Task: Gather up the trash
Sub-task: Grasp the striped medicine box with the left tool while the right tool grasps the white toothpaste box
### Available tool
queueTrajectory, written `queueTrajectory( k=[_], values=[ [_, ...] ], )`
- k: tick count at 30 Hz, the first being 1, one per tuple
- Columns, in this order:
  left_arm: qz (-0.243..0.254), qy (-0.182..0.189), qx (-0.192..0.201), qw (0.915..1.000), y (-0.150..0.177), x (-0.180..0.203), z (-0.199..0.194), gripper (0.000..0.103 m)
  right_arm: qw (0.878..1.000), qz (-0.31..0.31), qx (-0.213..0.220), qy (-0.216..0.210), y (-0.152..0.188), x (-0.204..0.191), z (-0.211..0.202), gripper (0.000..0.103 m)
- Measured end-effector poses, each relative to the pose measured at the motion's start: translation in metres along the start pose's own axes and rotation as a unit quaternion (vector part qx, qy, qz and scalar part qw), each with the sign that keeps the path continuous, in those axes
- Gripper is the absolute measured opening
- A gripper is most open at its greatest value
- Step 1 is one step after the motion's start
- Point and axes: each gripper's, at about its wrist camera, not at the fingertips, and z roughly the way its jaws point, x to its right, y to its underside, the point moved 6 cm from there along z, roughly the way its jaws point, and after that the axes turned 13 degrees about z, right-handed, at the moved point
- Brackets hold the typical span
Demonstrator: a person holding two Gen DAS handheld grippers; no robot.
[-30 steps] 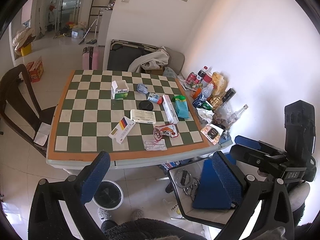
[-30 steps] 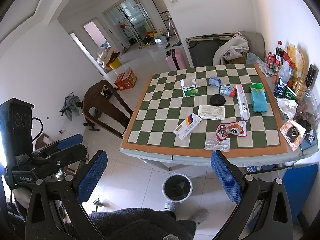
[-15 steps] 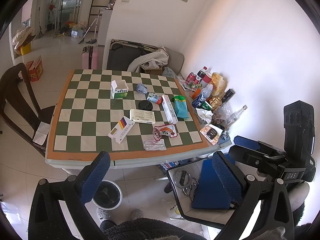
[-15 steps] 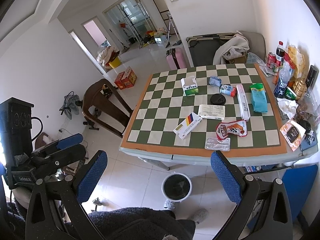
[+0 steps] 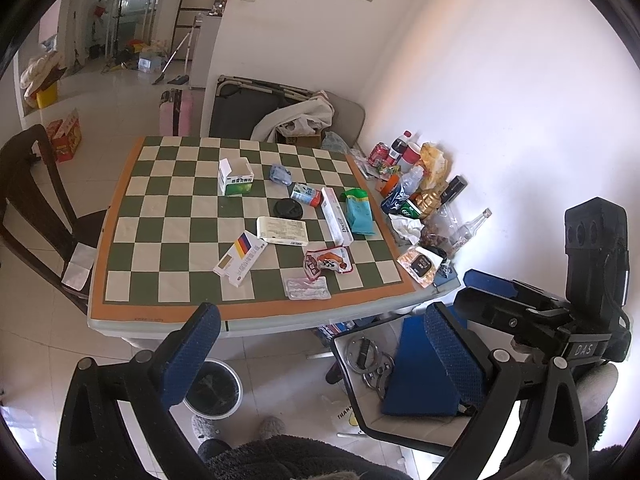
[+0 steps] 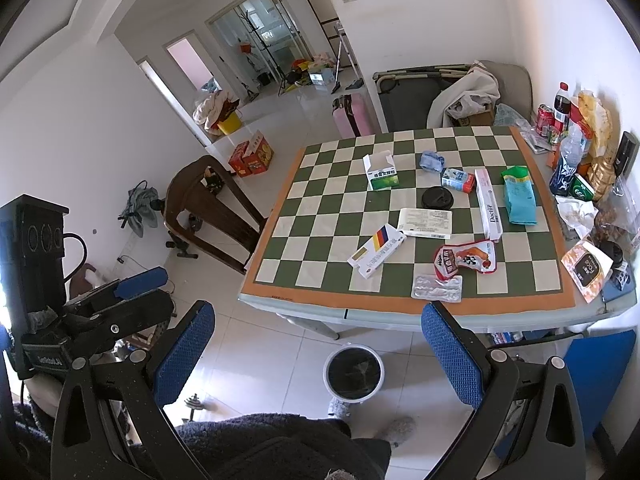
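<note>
A green-and-white checkered table (image 5: 120, 308) (image 6: 272, 300) carries scattered trash: an open green-white box (image 5: 235, 178) (image 6: 381, 173), a striped medicine box (image 5: 240, 258) (image 6: 376, 250), a white leaflet box (image 5: 282, 231), a red snack wrapper (image 5: 328, 262) (image 6: 466, 260), a blister pack (image 5: 307, 289) (image 6: 437, 289), a long Doctor box (image 5: 337, 216), a teal pouch (image 5: 359, 212) and a black lid (image 5: 287, 208). A white bin (image 5: 214, 390) (image 6: 354, 372) stands on the floor before the table. My left gripper (image 5: 320, 348) and right gripper (image 6: 316, 346) are both open and empty, held back from the table's near edge.
Bottles, cans and bags (image 5: 416, 188) crowd the table's right side by the wall. A dark wooden chair (image 5: 36, 200) (image 6: 208, 208) stands at the left. A blue-seated chair (image 5: 420, 372) with metal parts is at the right. A folded cot (image 5: 248, 108) is behind.
Both views have shifted only slightly; the grippers stay open and no object has moved.
</note>
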Motion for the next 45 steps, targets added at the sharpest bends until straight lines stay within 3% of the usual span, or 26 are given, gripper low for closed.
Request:
queueTrajectory(
  k=[2,5,7,10,16,20,22,24,27,34,36,39,41,43,45],
  values=[
    [0.004,-0.010,-0.002,0.9999,-0.003,-0.004,0.005,0.103,1.000,0.007,0.005,0.003,0.003,-0.003,0.002,0.103],
    [0.041,-0.108,-0.007,0.9933,-0.012,-0.023,0.022,0.103,0.999,0.033,0.020,0.021,0.002,0.001,0.007,0.103],
    [0.069,-0.171,-0.012,0.9827,-0.019,-0.039,0.040,0.103,0.995,0.055,0.036,0.069,-0.001,0.009,0.014,0.103],
    [0.085,-0.203,-0.046,0.9744,-0.019,-0.066,0.085,0.103,0.988,0.081,0.044,0.125,-0.012,0.026,0.032,0.103],
    [0.110,-0.208,-0.139,0.9620,-0.005,-0.123,0.190,0.103,0.968,0.158,0.033,0.193,-0.021,0.084,0.087,0.103],
    [0.112,-0.196,-0.202,0.9531,0.006,-0.149,0.251,0.103,0.953,0.205,0.001,0.223,-0.036,0.136,0.136,0.101],
    [0.116,-0.186,-0.233,0.9476,0.011,-0.158,0.286,0.103,0.949,0.210,-0.016,0.233,-0.048,0.164,0.162,0.078],
    [0.123,-0.171,-0.270,0.9395,0.019,-0.162,0.329,0.103,0.945,0.209,-0.038,0.249,-0.062,0.195,0.191,0.072],
    [0.126,-0.157,-0.324,0.9246,0.029,-0.168,0.382,0.103,0.942,0.207,-0.066,0.256,-0.084,0.232,0.229,0.072],
    [0.137,-0.131,-0.401,0.8963,0.042,-0.168,0.463,0.102,0.931,0.197,-0.141,0.272,-0.147,0.318,0.329,0.074],
    [0.142,-0.120,-0.404,0.8959,0.042,-0.165,0.472,0.073,0.928,0.188,-0.155,0.282,-0.164,0.335,0.352,0.074],
    [0.118,-0.126,-0.399,0.9008,0.039,-0.168,0.471,0.072,0.925,0.174,-0.165,0.294,-0.188,0.354,0.380,0.074],
    [0.071,-0.148,-0.395,0.9039,0.039,-0.183,0.463,0.072,0.923,0.163,-0.166,0.307,-0.202,0.363,0.396,0.074],
    [-0.018,-0.172,-0.381,0.9081,0.039,-0.211,0.452,0.072,0.922,0.158,-0.168,0.312,-0.214,0.371,0.412,0.074],
    [-0.090,-0.189,-0.371,0.9046,0.041,-0.234,0.443,0.072,0.920,0.149,-0.176,0.318,-0.222,0.379,0.431,0.071]
  ],
)
